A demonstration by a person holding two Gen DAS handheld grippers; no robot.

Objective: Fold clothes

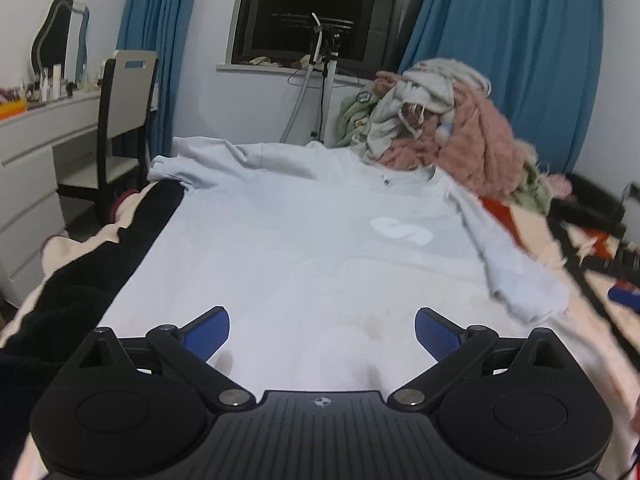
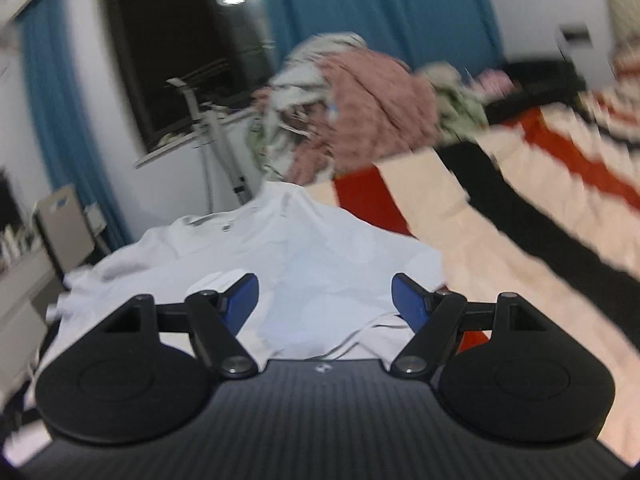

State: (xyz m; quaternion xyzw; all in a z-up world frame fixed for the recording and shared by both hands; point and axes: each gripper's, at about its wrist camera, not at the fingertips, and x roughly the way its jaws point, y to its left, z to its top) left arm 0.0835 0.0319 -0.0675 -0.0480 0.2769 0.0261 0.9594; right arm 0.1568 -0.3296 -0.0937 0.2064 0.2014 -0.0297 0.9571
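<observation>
I see the pale blue-white long-sleeved sweatshirt [image 1: 304,248] spread flat on the cream, red and black striped blanket [image 2: 540,240]. My left gripper [image 1: 322,334] hovers over its near hem, fingers apart, empty. My right gripper [image 2: 325,300] is likewise spread, over the right sleeve. A heap of pink and green clothes [image 1: 452,128] lies far right.

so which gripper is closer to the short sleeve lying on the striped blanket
Right. The right gripper hangs open just above that sleeve, near its hem. The left gripper is open over the t-shirt's lower body, with the sleeve off to its right.
</observation>
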